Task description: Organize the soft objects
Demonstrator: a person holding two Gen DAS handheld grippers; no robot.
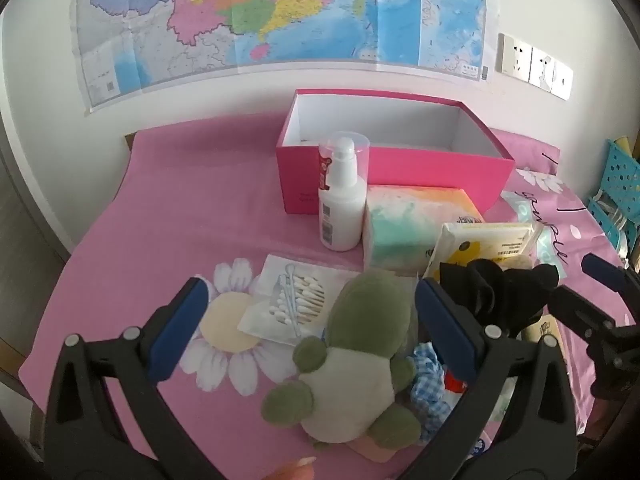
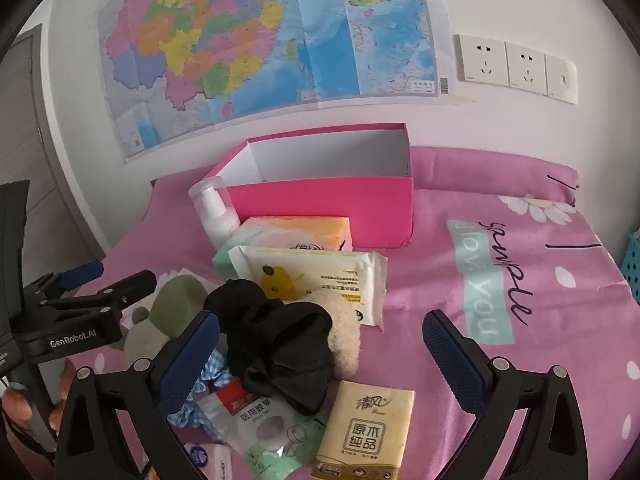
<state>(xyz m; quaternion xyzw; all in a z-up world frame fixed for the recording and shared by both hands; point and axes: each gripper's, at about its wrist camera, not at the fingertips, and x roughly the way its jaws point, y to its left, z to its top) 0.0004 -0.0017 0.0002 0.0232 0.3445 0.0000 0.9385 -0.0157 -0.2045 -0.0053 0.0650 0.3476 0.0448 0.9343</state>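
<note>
A green and cream plush toy point(image 1: 352, 360) lies on the pink sheet between the spread fingers of my left gripper point(image 1: 312, 308), which is open and not pressing on it. The toy also shows at the left in the right wrist view point(image 2: 168, 312). A black scrunchie point(image 2: 280, 340) sits on a beige fluffy piece point(image 2: 346, 336), between the fingers of my open right gripper point(image 2: 320, 348). A blue checked scrunchie point(image 2: 208, 368) lies partly under the black one. The pink open box point(image 1: 400, 168) stands at the back, its white inside mostly bare.
Around the soft things lie a white pump bottle point(image 1: 340, 200), a tissue pack point(image 1: 408, 224), wet wipes point(image 2: 320, 276), cotton swabs point(image 1: 292, 300), a yellow tissue packet point(image 2: 364, 428) and a tape packet point(image 2: 256, 420). A blue basket point(image 2: 632, 264) stands at the right edge.
</note>
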